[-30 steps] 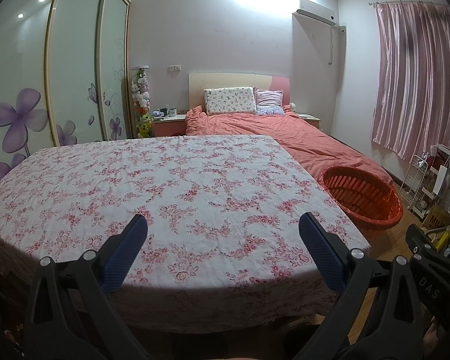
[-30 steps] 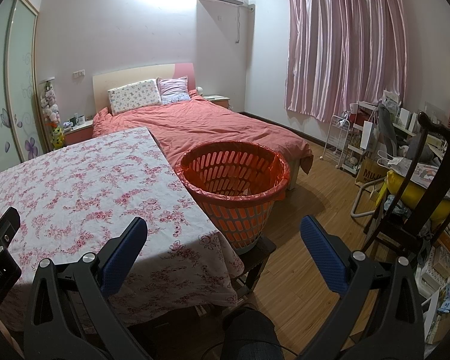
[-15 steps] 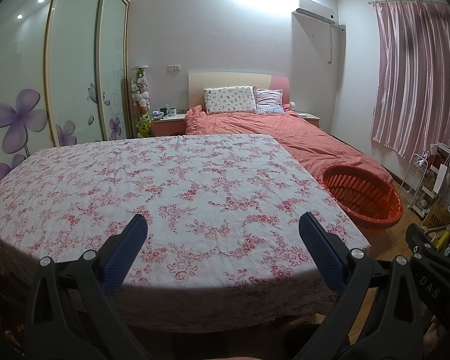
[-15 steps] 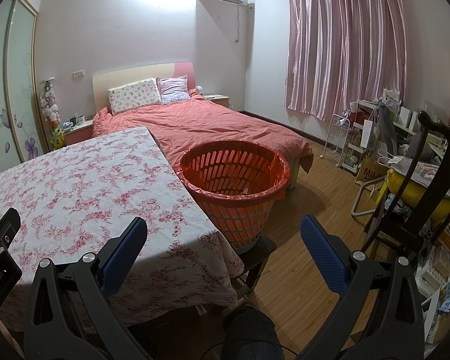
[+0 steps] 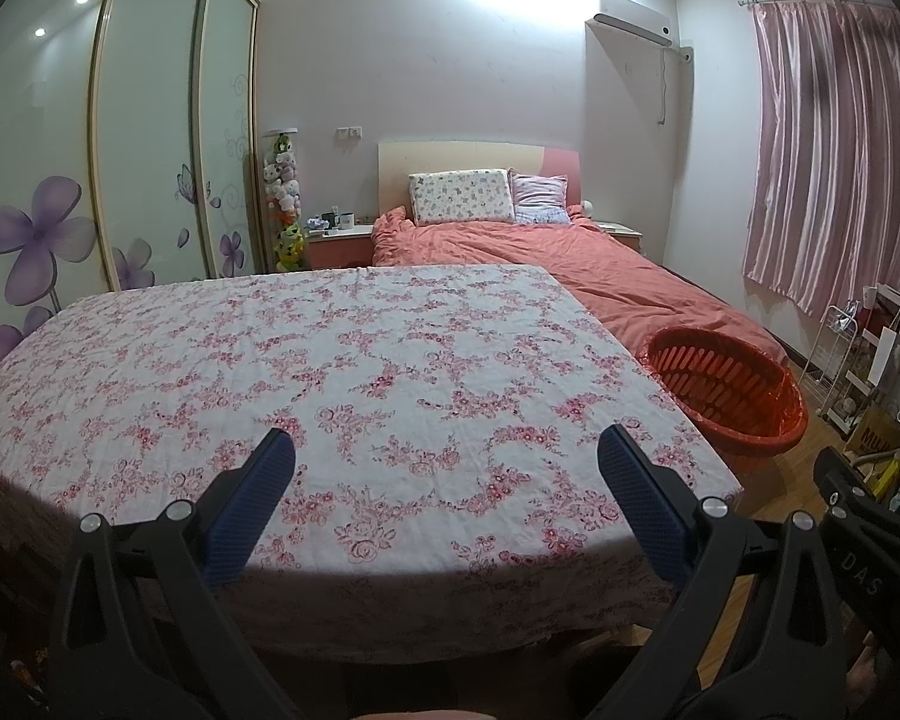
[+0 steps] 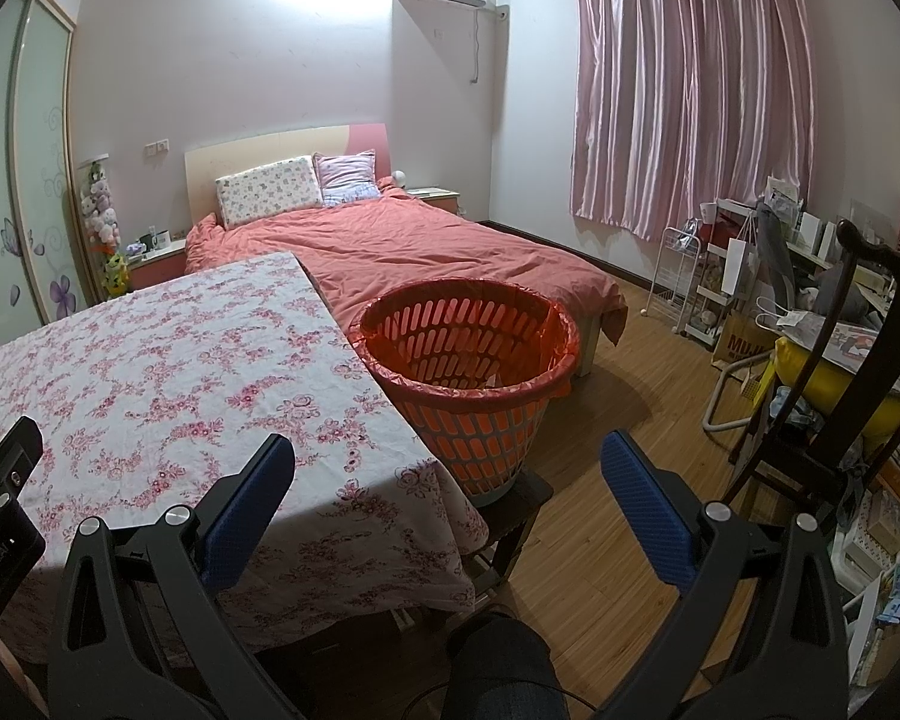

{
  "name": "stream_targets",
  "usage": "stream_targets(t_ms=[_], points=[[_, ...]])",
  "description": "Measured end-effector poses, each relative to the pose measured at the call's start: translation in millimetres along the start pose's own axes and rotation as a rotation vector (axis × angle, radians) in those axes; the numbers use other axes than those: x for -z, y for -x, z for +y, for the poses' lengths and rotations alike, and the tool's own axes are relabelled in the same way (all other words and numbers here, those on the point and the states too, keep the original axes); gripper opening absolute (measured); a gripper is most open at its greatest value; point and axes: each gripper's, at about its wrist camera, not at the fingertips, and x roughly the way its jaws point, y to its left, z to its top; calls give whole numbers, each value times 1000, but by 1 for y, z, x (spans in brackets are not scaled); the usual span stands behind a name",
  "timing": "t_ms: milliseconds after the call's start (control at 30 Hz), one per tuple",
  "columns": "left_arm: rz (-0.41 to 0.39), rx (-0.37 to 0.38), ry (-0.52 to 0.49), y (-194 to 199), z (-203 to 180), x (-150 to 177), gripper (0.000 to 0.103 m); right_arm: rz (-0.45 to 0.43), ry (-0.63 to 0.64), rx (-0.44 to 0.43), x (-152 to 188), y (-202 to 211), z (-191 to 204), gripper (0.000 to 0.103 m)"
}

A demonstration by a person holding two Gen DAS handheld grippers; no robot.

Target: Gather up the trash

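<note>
While your left gripper (image 5: 447,480) and right gripper (image 6: 448,480) gape empty, "MUJI" marks a carton (image 6: 741,339) beyond the right one's right finger.

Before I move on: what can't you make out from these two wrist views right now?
- Orange basket floor: right view, its near wall hides most of it; something pale shows, unidentifiable.
- Basket in the left view: the floral tablecloth hides its lower part.
- Nightstand clutter: too small.
- Under the table: hidden by cloth.

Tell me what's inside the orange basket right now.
The orange basket holds a red liner bag folded over its rim, with something pale low inside. The near wall hides the bottom, so any trash there is unseen.
</note>
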Motion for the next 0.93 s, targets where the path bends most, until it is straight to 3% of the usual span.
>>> stream_targets(t_ms=[933], points=[[9, -3, -3, -1, 4, 0, 99, 2, -1, -1, -1, 2, 0, 101]])
